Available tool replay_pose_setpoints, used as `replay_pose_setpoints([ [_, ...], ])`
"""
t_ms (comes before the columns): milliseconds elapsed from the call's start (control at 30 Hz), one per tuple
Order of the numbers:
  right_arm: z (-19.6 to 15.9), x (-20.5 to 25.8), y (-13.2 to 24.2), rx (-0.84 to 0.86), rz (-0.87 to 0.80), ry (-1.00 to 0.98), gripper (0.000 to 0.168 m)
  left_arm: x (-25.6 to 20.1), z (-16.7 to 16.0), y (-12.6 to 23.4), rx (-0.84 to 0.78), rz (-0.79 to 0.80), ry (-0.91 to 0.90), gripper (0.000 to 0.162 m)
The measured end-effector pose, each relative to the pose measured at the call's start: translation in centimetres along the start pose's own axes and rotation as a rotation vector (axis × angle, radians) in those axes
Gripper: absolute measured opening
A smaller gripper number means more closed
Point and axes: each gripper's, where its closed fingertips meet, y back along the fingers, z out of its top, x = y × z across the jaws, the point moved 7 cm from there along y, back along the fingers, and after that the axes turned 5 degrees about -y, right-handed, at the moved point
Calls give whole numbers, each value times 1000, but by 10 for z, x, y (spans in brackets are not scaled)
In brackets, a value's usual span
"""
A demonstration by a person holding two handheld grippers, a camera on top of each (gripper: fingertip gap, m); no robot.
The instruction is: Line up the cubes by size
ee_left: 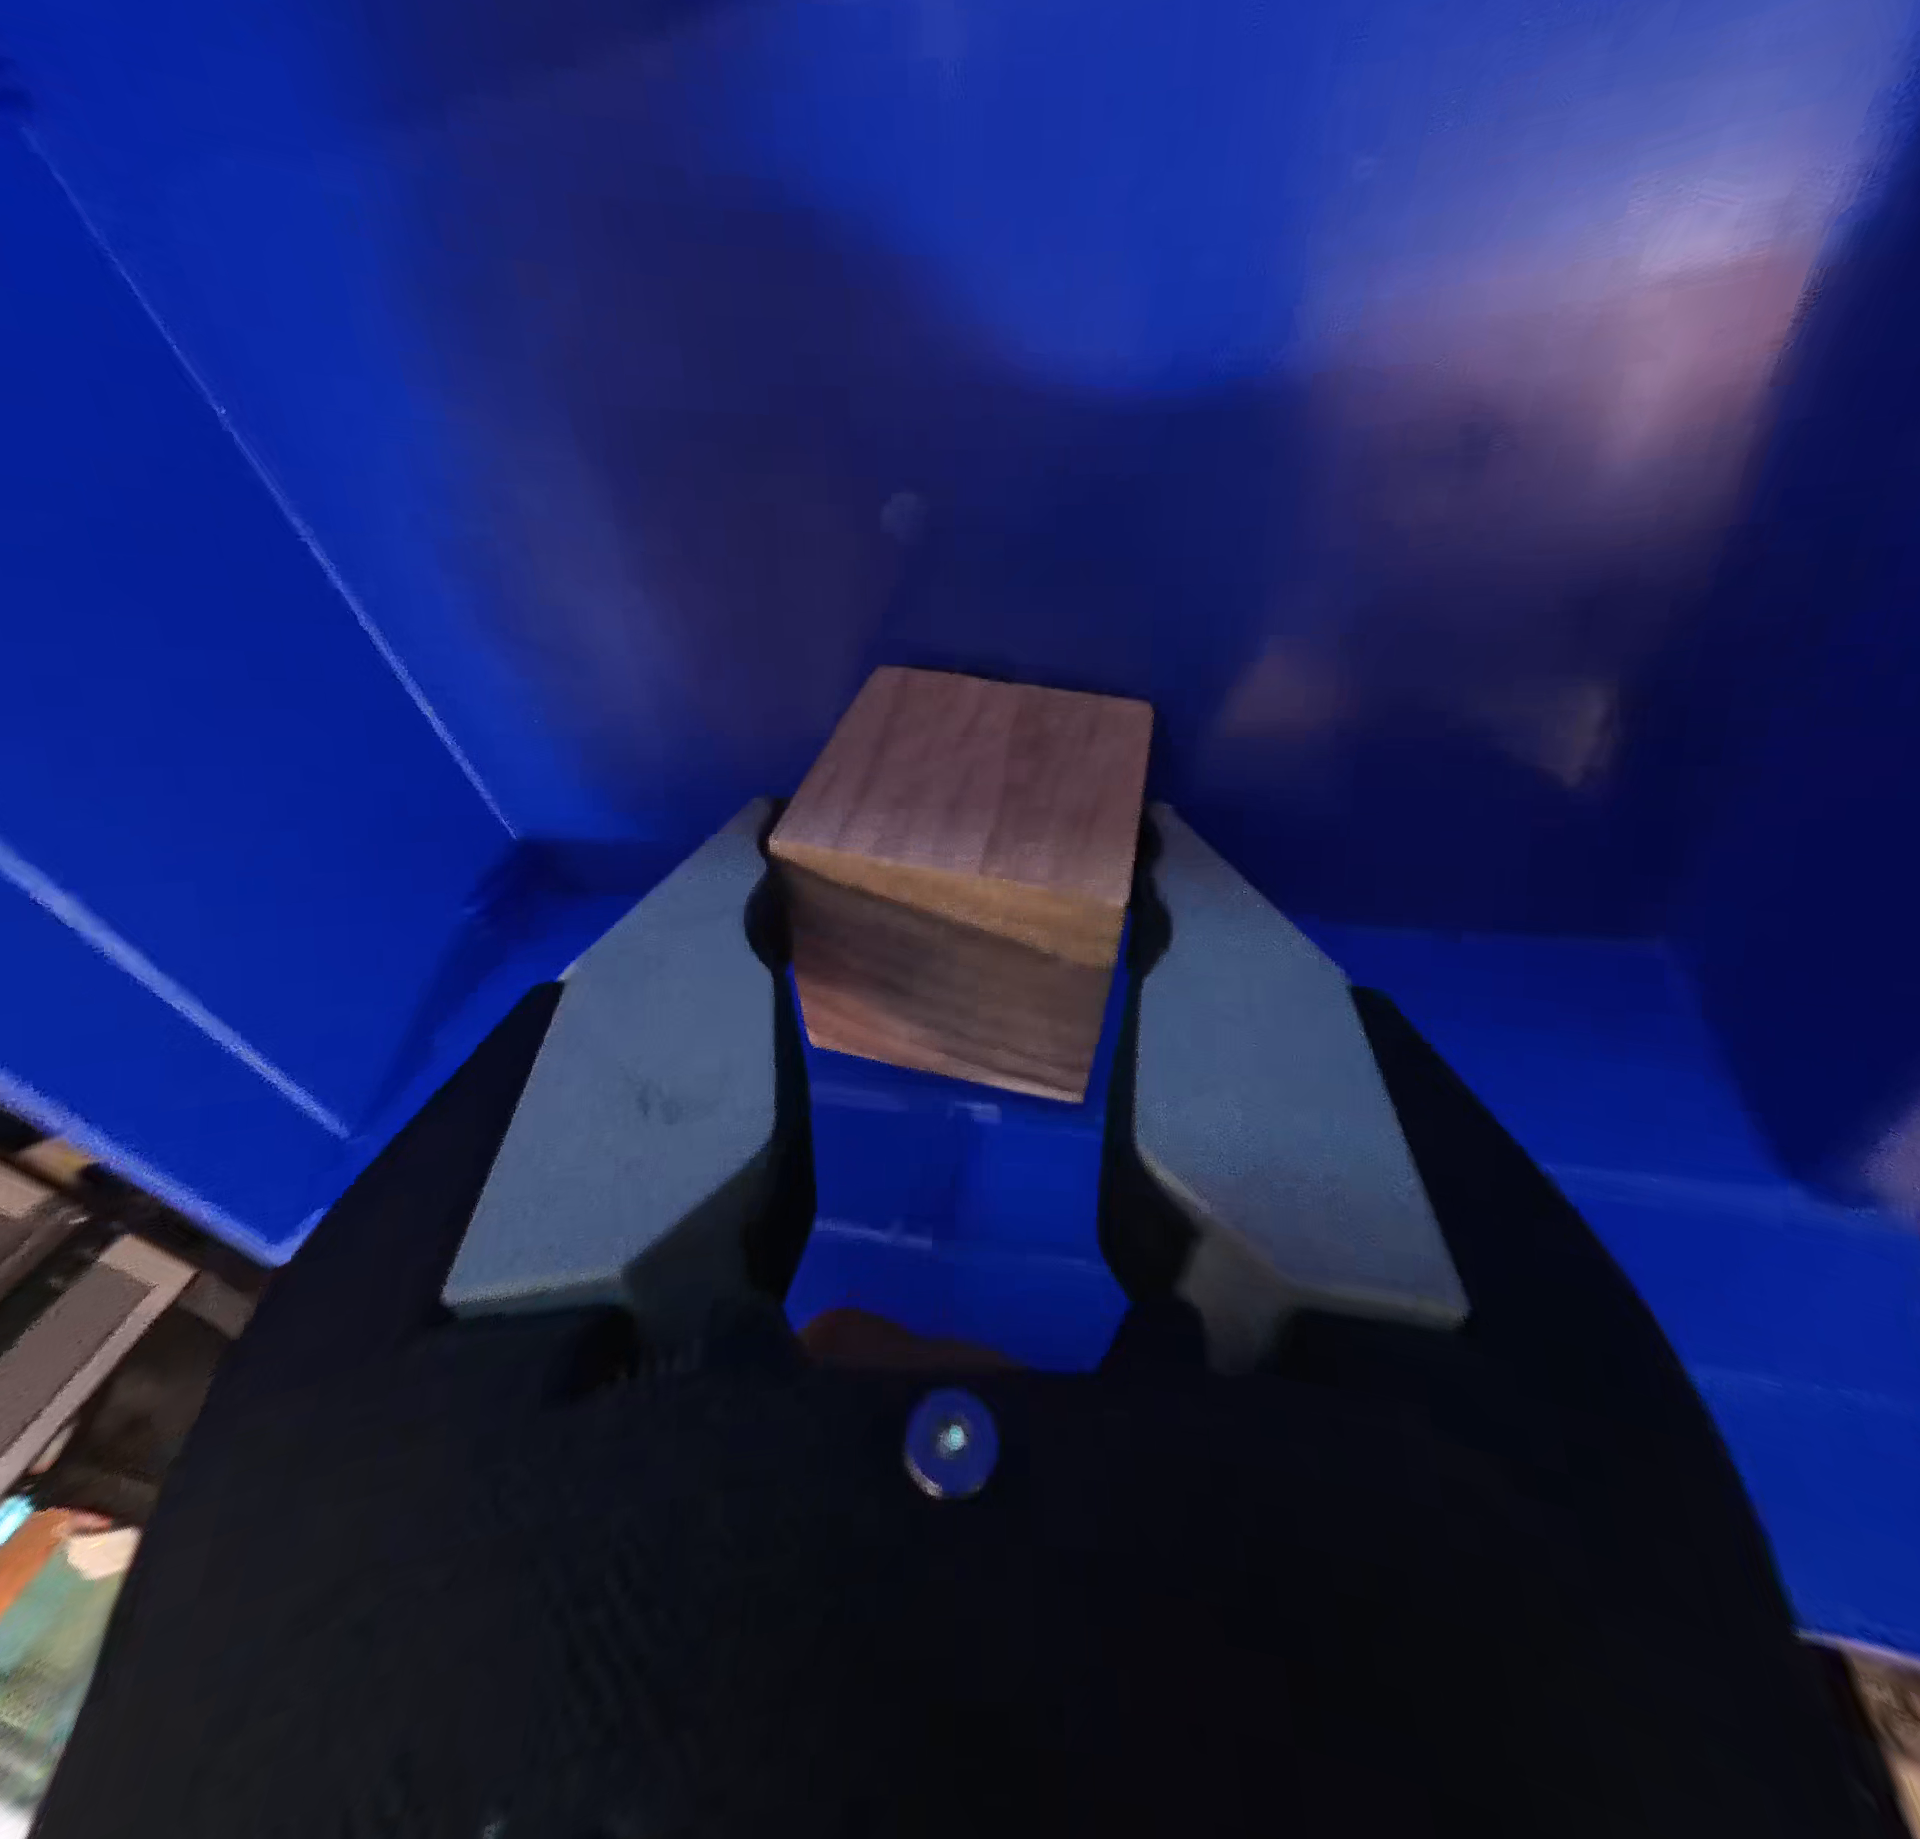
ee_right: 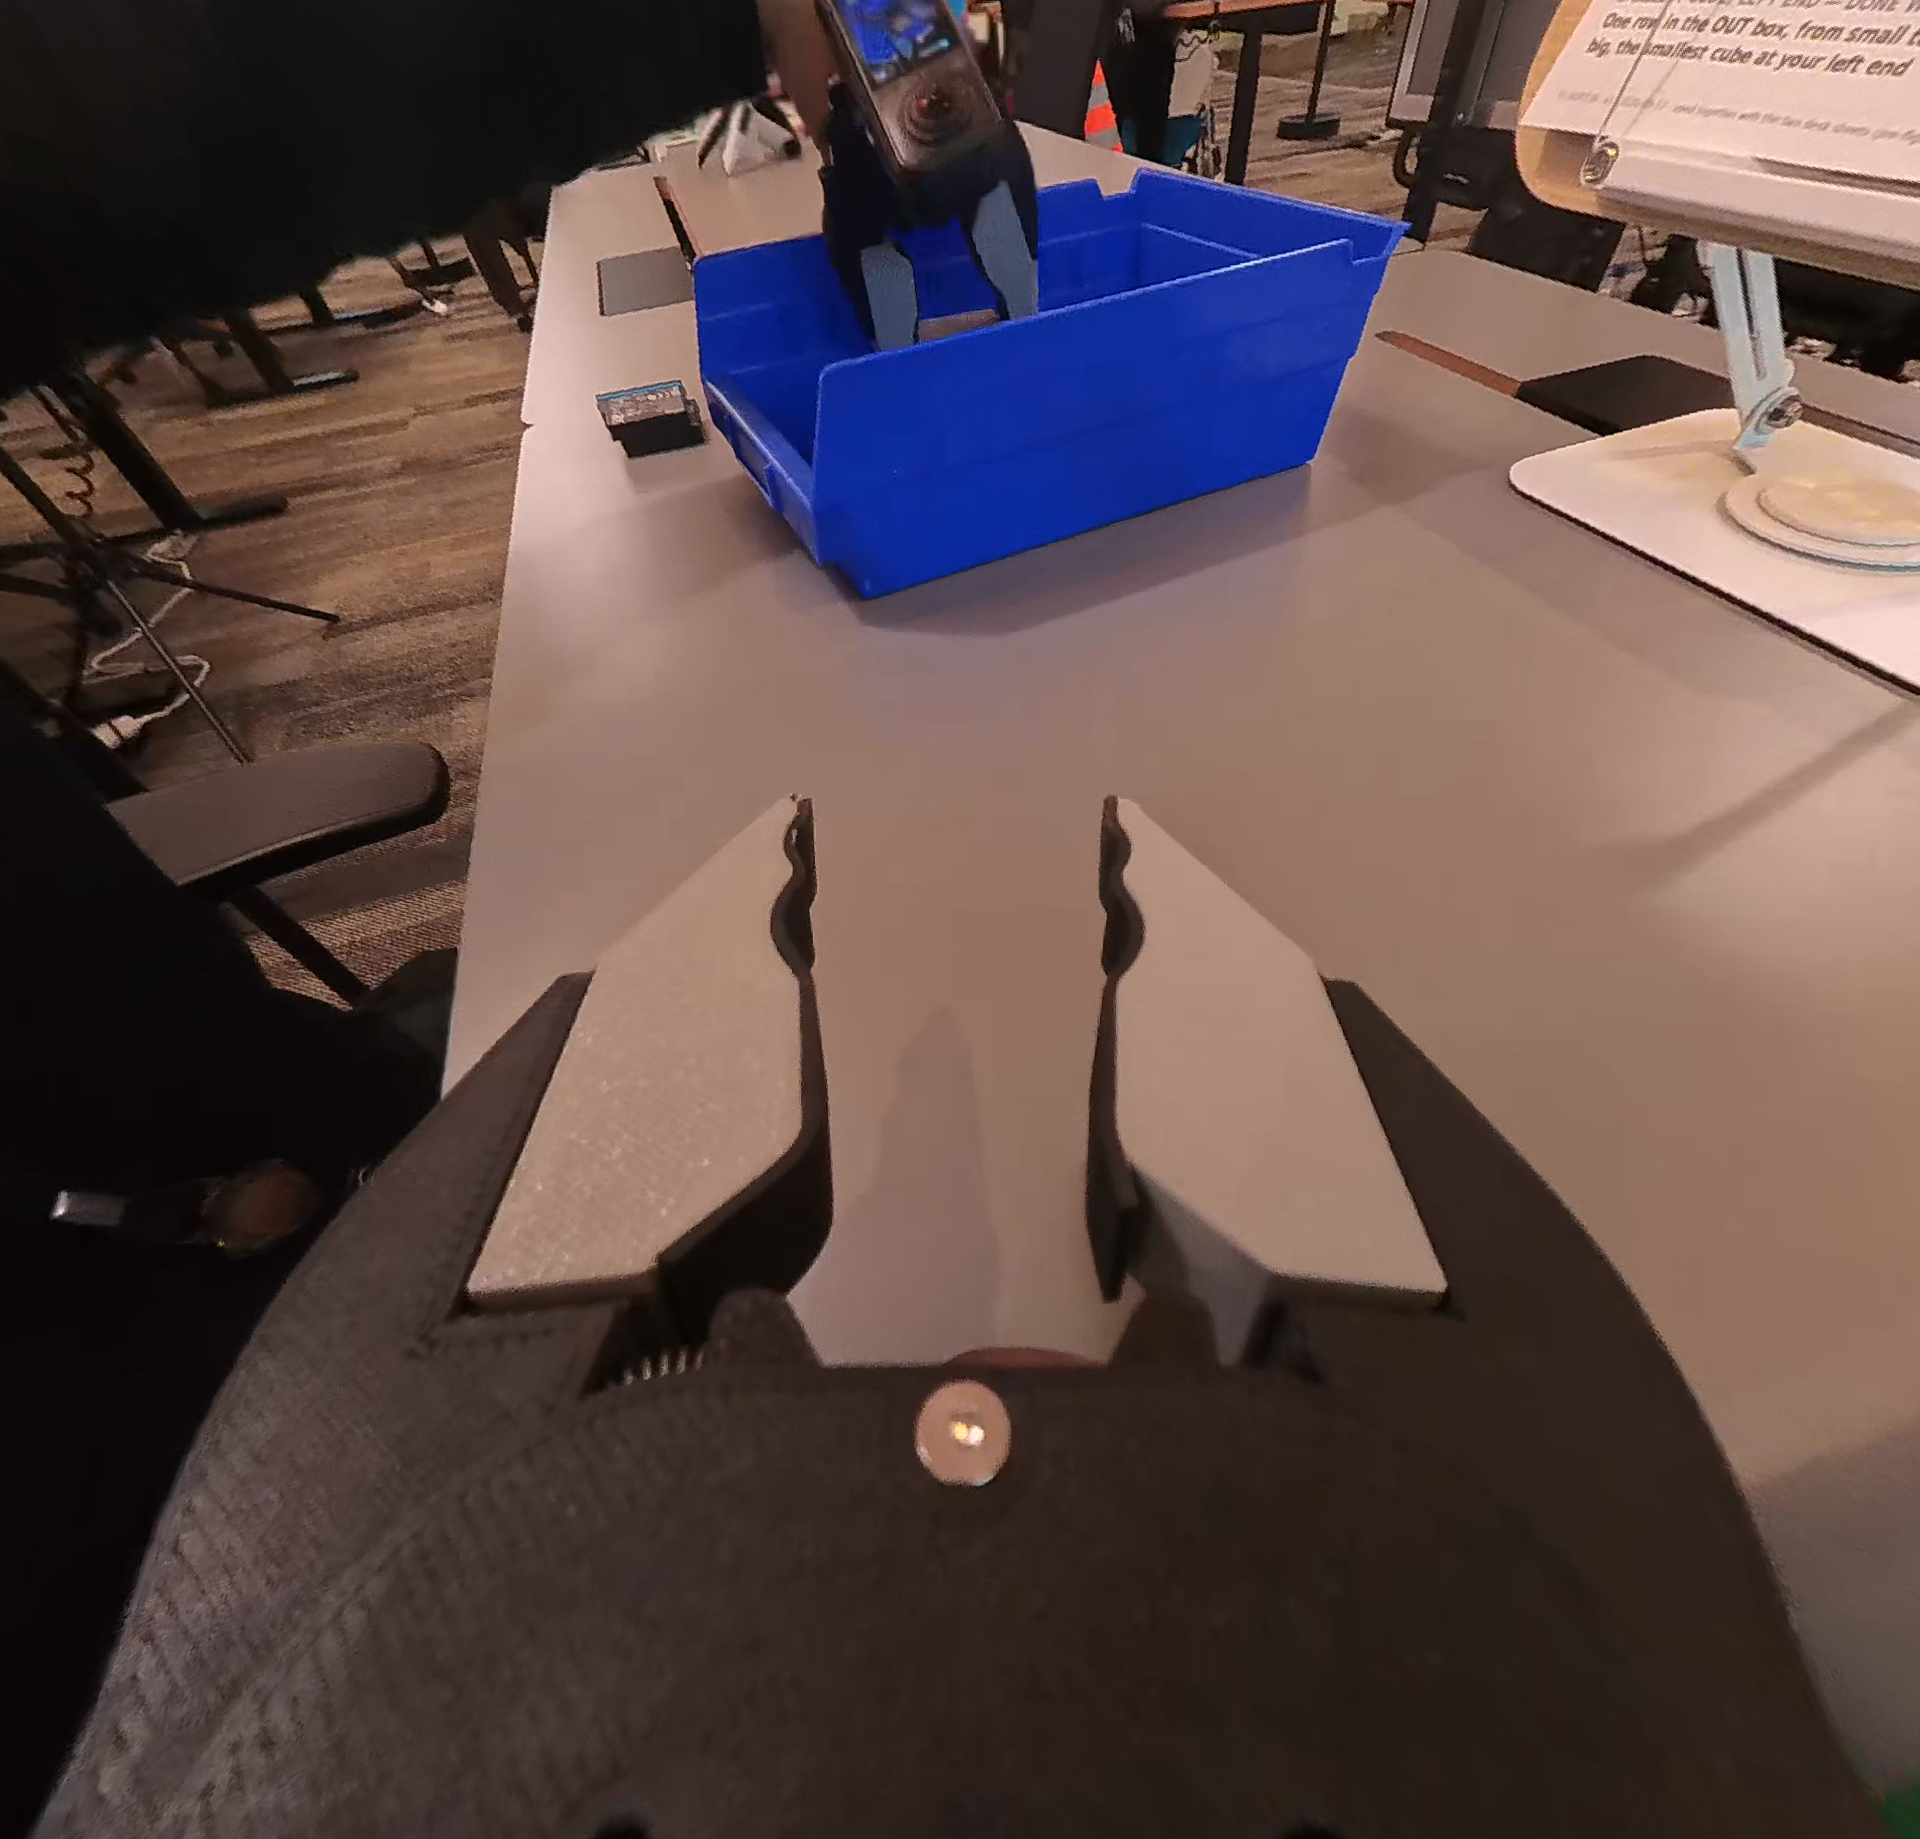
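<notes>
between the jaws of the left gripper (ee_left: 958, 880) sits a dark wooden cube (ee_left: 961, 875), pinched at its two sides near the tips and hanging a bit crooked, one corner dipped lower than the other. it looks clear of the floor of the blue bin (ee_left: 416, 439), held up inside it near a corner where two walls meet. over to the right in the left wrist view there are a couple of brownish smears that might be other cubes, but it's way too blurred to call.

if i'm reading the step right, it's carrying this cube to its slot in the row. my two cents: square it up before setting it down, since a tilted cube will land on an edge and rock or bump its neighbour. lower it till the bottom face is flat on the bin floor, then let the jaws spread, not before. also watch the wall, the bin sides slope and the fingers are close to them.

from the right wrist view you get the bigger picture: the blue bin (ee_right: 1039, 439) stands on the grey desk (ee_right: 1039, 750), with what looks like a divider splitting it into compartments, and the left gripper (ee_right: 951, 319) dips into the far-left part. can't see any cubes in the near compartment from this angle, the front wall hides the floor.

right gripper (ee_right: 956, 854) is well back from the bin, hovering over bare desk, jaws spread and holding nothing. a small black box (ee_right: 649, 418) sits just beside the bin's left side, and a white stand (ee_right: 1766, 501) carrying a printed sheet is off to the right.
</notes>
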Motion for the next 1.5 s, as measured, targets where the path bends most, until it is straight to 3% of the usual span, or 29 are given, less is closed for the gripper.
replay_pose_setpoints([
  [167, 3, 5, 1, -31, 61, -23, 54, -6, 36, 72, -270, 362, 5, 64],
  [333, 22, 23, -2, -118, 254, -154, 65, -59, 123, 165, -693, 733, -113, 64],
  [467, 55, 49, -7, -202, 463, -310, 76, -100, 189, 202, -890, 925, -211, 63],
  [667, 74, 76, -24, -202, 504, -300, 84, -136, 258, 219, -1114, 975, -268, 63],
  [733, 71, 86, -28, -173, 556, -292, 58, -141, 273, 220, -1142, 979, -279, 64],
  [767, 69, 88, -27, -177, 573, -304, 58, -143, 278, 220, -1158, 974, -275, 64],
  [967, 58, 83, -3, -172, 447, -300, 56, -154, 280, 205, -1187, 893, -133, 58],
  [1100, 70, 59, 70, -120, 245, -86, 57, -174, 246, 190, -1263, 821, 38, 35],
  [1233, 79, -9, 157, 165, -212, 212, 57, -191, 208, 153, -1222, 747, 252, 19],
  [1300, 72, -45, 184, 379, -355, 323, 57, -199, 197, 134, -1193, 743, 340, 17],
  [1400, 46, -92, 199, 706, -387, 350, 57, -207, 194, 114, -1195, 727, 402, 19],
  [1500, 18, -130, 199, 928, -344, 291, 57, -208, 201, 105, -1192, 710, 408, 20],
])
